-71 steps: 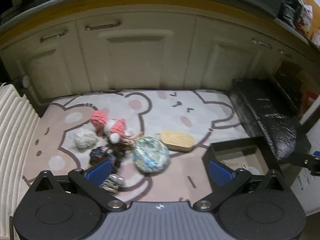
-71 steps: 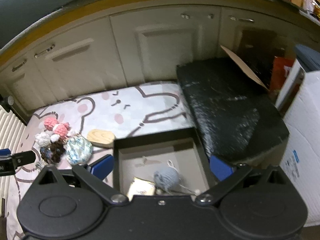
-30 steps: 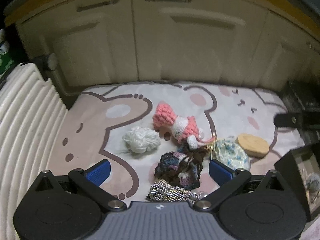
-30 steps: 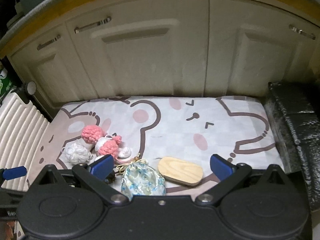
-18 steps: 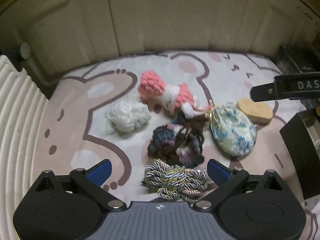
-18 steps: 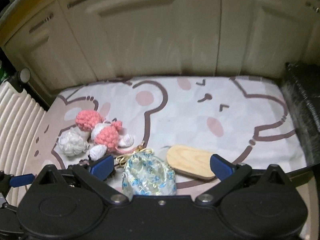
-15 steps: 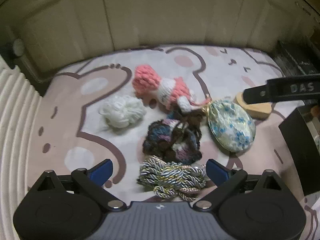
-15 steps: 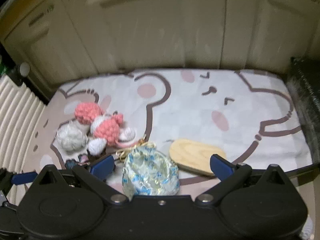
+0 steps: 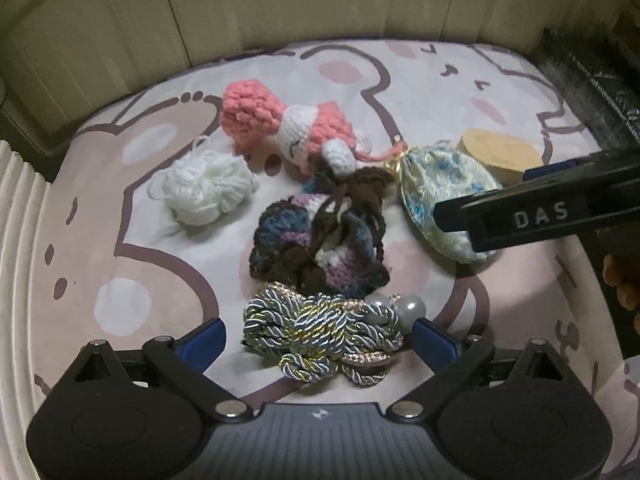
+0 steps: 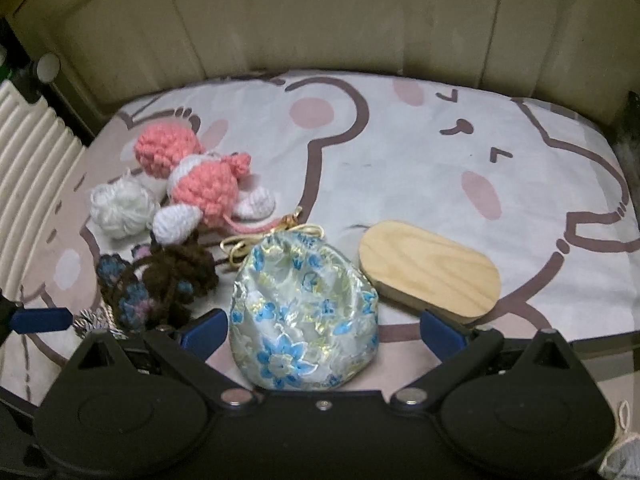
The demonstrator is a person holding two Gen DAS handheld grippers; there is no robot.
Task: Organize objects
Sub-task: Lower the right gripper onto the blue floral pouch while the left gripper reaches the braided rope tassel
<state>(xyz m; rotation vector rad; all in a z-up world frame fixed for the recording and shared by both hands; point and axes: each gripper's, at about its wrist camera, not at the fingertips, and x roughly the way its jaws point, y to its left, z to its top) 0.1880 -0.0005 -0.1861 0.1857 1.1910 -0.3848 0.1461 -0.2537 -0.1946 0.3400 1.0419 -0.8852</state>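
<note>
Crosswise — twisted cord bundle [image 9: 320,332] — between pads [image 9: 202,338]

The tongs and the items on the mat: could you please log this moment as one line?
left tongs: open, around twisted cord bundle | right tongs: open, around floral pouch | both items on mat
</note>
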